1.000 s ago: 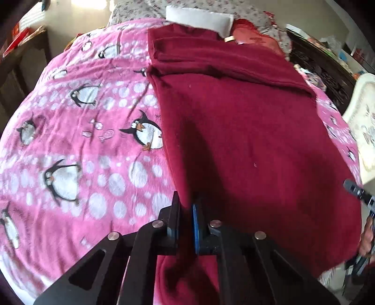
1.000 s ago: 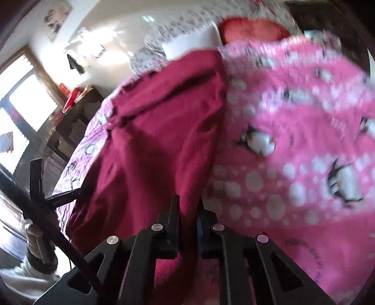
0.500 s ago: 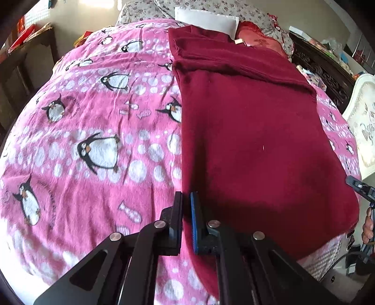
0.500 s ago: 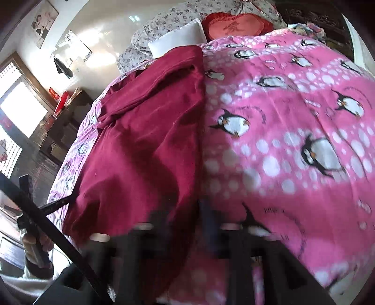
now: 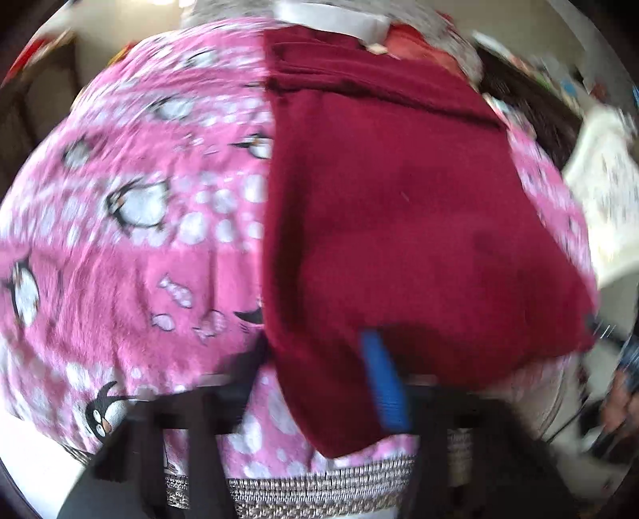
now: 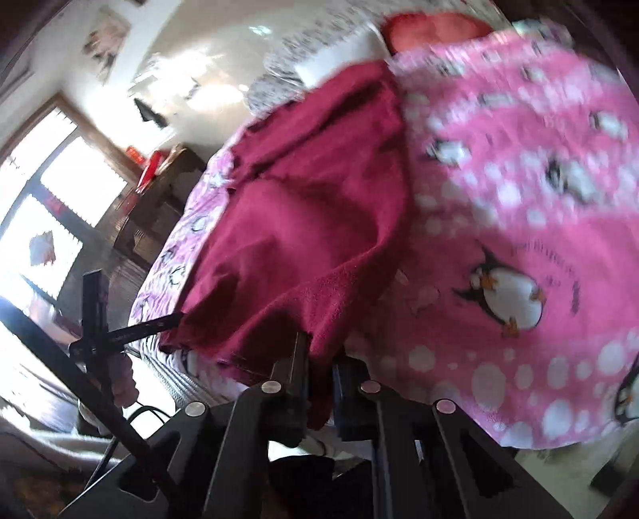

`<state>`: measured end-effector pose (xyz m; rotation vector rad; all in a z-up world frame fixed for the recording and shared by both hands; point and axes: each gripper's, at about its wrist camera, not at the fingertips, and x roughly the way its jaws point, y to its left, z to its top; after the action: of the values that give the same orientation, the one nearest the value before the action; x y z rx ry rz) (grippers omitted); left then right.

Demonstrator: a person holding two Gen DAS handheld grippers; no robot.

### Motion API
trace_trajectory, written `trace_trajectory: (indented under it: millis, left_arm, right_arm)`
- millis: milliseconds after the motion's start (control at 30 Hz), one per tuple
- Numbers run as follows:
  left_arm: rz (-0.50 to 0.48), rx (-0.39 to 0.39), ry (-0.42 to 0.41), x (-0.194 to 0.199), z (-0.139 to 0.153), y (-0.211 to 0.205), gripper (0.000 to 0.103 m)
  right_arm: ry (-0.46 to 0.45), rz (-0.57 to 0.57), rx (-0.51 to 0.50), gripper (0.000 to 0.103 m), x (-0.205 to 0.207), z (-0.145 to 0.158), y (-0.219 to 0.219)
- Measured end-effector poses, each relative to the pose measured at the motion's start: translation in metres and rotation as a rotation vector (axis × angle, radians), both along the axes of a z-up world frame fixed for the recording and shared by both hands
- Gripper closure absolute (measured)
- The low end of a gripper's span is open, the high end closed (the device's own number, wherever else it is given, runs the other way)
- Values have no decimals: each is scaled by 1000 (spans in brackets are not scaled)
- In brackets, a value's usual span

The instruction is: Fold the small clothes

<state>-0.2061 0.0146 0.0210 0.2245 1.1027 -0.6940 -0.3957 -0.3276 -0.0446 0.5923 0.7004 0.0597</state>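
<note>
A dark red garment (image 5: 391, 207) lies lengthwise on a pink penguin blanket (image 5: 131, 239), its far end folded over near the pillows. My left gripper (image 5: 319, 383) is open at the near hem, its fingers spread wide; the blue pad (image 5: 385, 383) rests on the cloth, the other finger is blurred. In the right wrist view my right gripper (image 6: 319, 371) is shut on the garment's (image 6: 303, 223) near corner and holds it slightly raised. The left gripper shows there as a thin black tip (image 6: 131, 327) at the other near corner.
Pillows (image 5: 331, 16) and a red cushion (image 6: 435, 28) lie at the head of the bed. A dark wooden cabinet (image 6: 159, 199) stands to the left of the bed, a white chair (image 5: 599, 207) to the right. The bed's woven edge (image 5: 319, 483) runs below the left gripper.
My left gripper was shut on the garment's near edge and has opened, letting the cloth drop onto the blanket. My right gripper stays shut on its corner; both views have shifted and blurred.
</note>
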Motion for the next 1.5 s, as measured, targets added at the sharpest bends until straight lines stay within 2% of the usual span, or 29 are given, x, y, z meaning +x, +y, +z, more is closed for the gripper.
trace_trajectory:
  millis: [67,133,167,300,333,400,433,467,500,533,667,733,800,833,1067,1167,1333,1367,1400,1433,1467,1500]
  left_arm:
    - [-42,17,-42,-9,4,-3,87]
    - [-53,28,-53,-13,4,-3,89]
    - [-50,26,-50,-13,3,-2,89]
    - [-20,-1,-19,-8,1,4,89]
    - [-16,-3,-16,-8,3,7,89]
    - [-6,1,-25,-9,7,9,85]
    - [7,-2,-26,-9,9,11,84]
    - [24,-2,-25,-8,11,12,77]
    - [39,2,-29,-7,12,13,71]
    - [52,8,-38,-7,12,15,69]
    - [77,19,-53,-5,13,17,63]
    - [84,24,-67,-7,15,18,57]
    - [92,31,-86,-8,15,19,44]
    - [96,28,-93,-9,15,20,43]
    - [92,35,-89,-9,14,15,39]
    - [72,46,-85,-11,10,9,33]
    - [60,42,-38,-11,-3,3,26]
    - [63,37,-38,-11,-4,2,25]
    - [64,32,-36,-11,-5,2,25]
    - [62,30,-33,-10,-5,1,25]
    - [54,26,-34,-11,-4,1,35]
    - [30,19,-32,-12,-2,-1,65]
  right_arm:
    - [-37,23,-41,94,-11,17,7]
    - [-30,18,-100,94,-18,26,8]
    - [-8,1,-115,94,-19,23,5]
    - [124,-29,-108,94,-2,-19,-7]
    - [120,-31,-89,92,-1,-21,-9]
    - [90,-36,-13,89,-4,-18,-17]
    - [80,-29,7,80,-6,-14,-19]
    - [66,-29,25,72,-9,-11,-23]
    - [52,-32,34,58,-12,-8,-25]
    - [50,-28,31,56,-12,-7,-22]
    - [63,-10,24,56,-6,-9,-16]
    - [67,-4,27,56,-2,-12,-13]
    - [68,2,23,52,-1,-12,-11]
    - [69,6,21,49,-1,-12,-10]
    - [86,9,15,48,2,-16,-11]
    - [86,16,24,45,3,-17,-11]
    - [95,25,49,42,10,-22,-12]
    - [99,37,48,43,12,-24,-10]
    - [98,45,39,48,12,-24,-9]
    - [88,66,34,63,14,-23,-6]
    - [76,84,38,70,15,-21,-4]
    - [61,92,29,84,15,-17,-3]
